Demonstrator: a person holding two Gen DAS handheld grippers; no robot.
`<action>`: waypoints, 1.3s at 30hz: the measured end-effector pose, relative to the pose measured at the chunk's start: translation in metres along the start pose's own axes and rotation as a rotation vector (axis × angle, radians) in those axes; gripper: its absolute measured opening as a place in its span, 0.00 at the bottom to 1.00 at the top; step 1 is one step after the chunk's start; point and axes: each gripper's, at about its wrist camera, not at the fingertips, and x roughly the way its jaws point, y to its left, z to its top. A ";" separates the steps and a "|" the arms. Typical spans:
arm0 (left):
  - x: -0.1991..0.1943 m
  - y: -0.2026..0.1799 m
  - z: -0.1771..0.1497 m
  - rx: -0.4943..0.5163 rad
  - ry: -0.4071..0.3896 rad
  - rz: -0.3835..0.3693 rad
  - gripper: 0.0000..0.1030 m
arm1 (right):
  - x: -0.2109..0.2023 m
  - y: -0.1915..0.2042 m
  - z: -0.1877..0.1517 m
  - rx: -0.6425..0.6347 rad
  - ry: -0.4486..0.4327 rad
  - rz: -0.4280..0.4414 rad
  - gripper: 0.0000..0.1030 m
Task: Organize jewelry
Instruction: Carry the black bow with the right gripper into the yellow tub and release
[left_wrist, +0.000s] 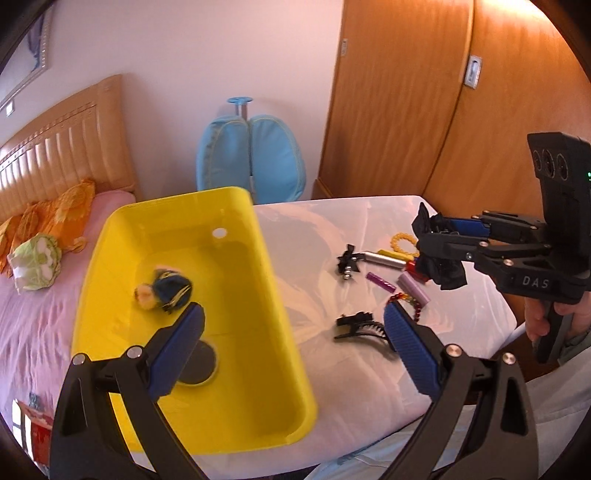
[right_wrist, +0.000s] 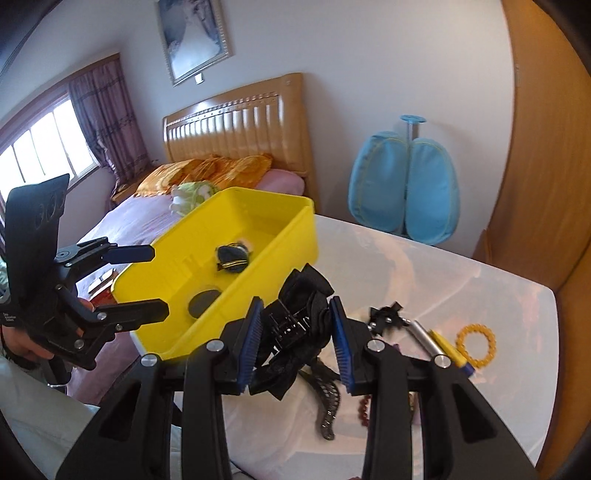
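Note:
A yellow bin (left_wrist: 280, 314) (right_wrist: 295, 221) sits at the left of the white table. In it lie a dark blue hair tie (left_wrist: 171, 288) (right_wrist: 232, 256) and a black round disc (left_wrist: 197, 363) (right_wrist: 203, 301). My left gripper (left_wrist: 293, 345) (right_wrist: 157, 282) is open and empty over the bin's near end. My right gripper (right_wrist: 295, 343) (left_wrist: 428, 238) is shut on a black bow hair clip (right_wrist: 295, 325) (left_wrist: 439, 264) and holds it above the table, right of the bin.
On the table lie a black claw clip (left_wrist: 364, 326), a small black bow (left_wrist: 347, 258), a silver tube (left_wrist: 384, 260), yellow (right_wrist: 448, 349) and purple tubes (left_wrist: 378, 281), a yellow bead bracelet (right_wrist: 476, 345) and red beads (left_wrist: 410, 301). A bed is left, a wardrobe right.

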 end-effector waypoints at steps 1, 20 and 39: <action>-0.005 0.012 -0.005 -0.020 -0.003 0.024 0.92 | 0.007 0.010 0.005 -0.021 0.009 0.023 0.37; -0.059 0.204 -0.093 -0.359 0.055 0.320 0.92 | 0.225 0.209 0.046 -0.375 0.465 0.256 0.37; -0.058 0.232 -0.110 -0.405 0.064 0.256 0.92 | 0.281 0.226 0.032 -0.410 0.646 0.133 0.59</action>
